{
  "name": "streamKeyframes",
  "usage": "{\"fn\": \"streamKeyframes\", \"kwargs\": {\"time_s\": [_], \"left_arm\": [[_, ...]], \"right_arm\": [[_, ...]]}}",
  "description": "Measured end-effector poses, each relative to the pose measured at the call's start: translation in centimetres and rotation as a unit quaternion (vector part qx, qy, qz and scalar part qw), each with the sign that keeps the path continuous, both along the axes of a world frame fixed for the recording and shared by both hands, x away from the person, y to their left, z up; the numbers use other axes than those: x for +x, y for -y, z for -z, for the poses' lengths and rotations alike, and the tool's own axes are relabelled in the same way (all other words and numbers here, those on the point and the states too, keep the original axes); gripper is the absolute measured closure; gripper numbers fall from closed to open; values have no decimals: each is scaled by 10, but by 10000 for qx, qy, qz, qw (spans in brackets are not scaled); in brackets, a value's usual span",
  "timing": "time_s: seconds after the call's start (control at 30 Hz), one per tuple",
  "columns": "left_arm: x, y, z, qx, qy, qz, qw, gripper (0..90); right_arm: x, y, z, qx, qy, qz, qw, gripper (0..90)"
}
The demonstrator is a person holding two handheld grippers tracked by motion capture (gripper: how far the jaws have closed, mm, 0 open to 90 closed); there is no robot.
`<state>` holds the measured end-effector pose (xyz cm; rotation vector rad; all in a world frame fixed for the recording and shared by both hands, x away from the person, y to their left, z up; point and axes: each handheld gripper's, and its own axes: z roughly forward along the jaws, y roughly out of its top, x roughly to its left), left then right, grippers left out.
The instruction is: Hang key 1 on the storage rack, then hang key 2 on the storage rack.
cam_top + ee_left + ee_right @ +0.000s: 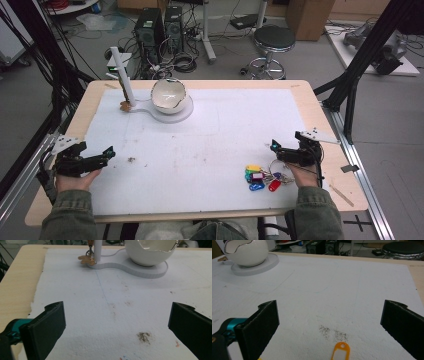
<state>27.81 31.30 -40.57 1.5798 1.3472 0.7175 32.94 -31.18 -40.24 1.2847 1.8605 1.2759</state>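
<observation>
A bunch of keys with coloured tags (261,177) lies on the white mat near the front right. My right gripper (276,148) rests just behind and right of it, open, nothing between its jaws; an orange tag (340,351) lies on the mat below its jaws. My left gripper (106,155) stands open at the front left over bare mat. A white egg-shaped bowl (168,95) sits on a white base (175,114) at the back, and a white post (123,75) rises from the base's left end with a small brown key piece (86,259) at its foot.
The white mat (210,145) covers most of the wooden table (310,105). A dark smudge (131,160) marks the mat near the left gripper. Beyond the table stand a stool (273,42), computer cases (150,30) and cables on the floor. Black frame bars (360,60) flank the table.
</observation>
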Motion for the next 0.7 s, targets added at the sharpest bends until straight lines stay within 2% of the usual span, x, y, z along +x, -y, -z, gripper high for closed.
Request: {"fn": "streamKeyframes", "kwargs": {"time_s": [0.13, 0.3, 0.5, 0.7], "left_arm": [[-2, 0, 1, -60, 92, 12, 9999, 17], [-5, -1, 5, -46, 83, 30, 10000, 17], [-7, -2, 6, -70, 124, 17, 9999, 17], [-11, -1, 4, 8, 387, 31, 9992, 17]], "right_arm": [[0, 0, 0, 26, -11, -28, 10000, 8], [-1, 1, -2, 74, -28, -94, 9999, 8], [-4, -2, -4, 1, -76, -228, 9997, 8], [-7, -3, -5, -92, -112, -359, 9993, 8]]}}
